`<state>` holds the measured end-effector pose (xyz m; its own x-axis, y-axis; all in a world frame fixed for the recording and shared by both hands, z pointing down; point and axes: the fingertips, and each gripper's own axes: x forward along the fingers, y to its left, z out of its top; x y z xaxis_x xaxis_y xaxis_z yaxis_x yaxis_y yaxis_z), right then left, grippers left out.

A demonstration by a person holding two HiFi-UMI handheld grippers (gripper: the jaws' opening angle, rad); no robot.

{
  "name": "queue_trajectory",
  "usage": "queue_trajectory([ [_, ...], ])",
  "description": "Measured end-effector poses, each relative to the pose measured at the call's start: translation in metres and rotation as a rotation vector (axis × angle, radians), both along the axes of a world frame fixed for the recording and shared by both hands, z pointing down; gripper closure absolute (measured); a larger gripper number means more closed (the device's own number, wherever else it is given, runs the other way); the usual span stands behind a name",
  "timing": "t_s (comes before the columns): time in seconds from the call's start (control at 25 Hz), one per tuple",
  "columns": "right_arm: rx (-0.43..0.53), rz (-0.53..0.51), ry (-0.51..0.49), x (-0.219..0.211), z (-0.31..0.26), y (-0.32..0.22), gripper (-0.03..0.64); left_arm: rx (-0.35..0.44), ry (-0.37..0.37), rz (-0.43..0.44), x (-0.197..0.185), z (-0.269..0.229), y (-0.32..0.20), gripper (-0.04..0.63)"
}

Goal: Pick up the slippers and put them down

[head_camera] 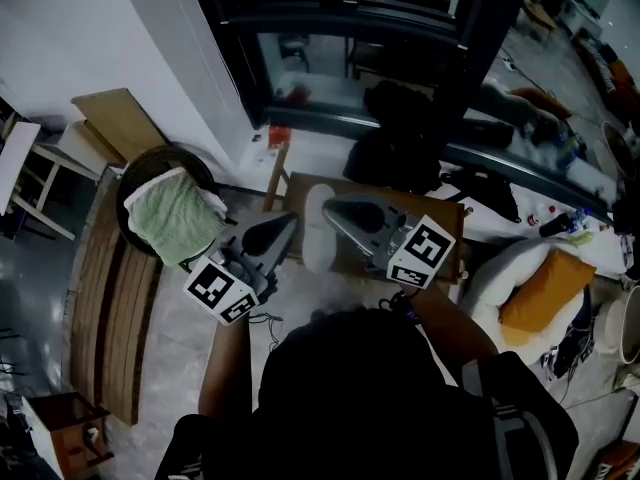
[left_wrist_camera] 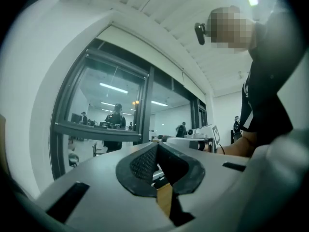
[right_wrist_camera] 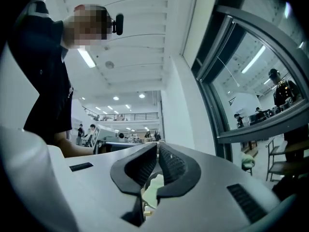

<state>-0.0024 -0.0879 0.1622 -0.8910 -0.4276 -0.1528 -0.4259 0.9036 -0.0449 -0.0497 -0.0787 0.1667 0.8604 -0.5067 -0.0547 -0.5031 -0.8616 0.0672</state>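
Observation:
One white slipper (head_camera: pixel 318 230) lies on a brown tabletop (head_camera: pixel 445 216) below and between my two raised grippers. In the head view the left gripper (head_camera: pixel 290 218) points towards the slipper's left side and the right gripper (head_camera: pixel 328 206) is above its right side. Both are held level, high above the table. The left gripper's (left_wrist_camera: pixel 157 146) dark pads meet at the tip with nothing between them; a strip of tan surface shows below. The right gripper (right_wrist_camera: pixel 158 145) is shut too, holding nothing, and a pale patch of slipper (right_wrist_camera: pixel 153 187) shows beneath it. I see no second slipper.
A dark round basket (head_camera: pixel 150 163) with a green towel (head_camera: pixel 175 216) stands at the left beside wooden planks (head_camera: pixel 105 288). An orange cushion (head_camera: pixel 545 283) lies on a white one at the right. A glass wall with a dark frame (head_camera: pixel 350 18) runs across the back, with people behind it.

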Motion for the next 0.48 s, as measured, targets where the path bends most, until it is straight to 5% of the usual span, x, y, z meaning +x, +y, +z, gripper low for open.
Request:
queue_trajectory([
  [0.48,0.077,-0.032,0.001,0.04,-0.004,-0.001,0.584,-0.023,-0.009,0.039,0.026,0.01,0.016,0.584],
])
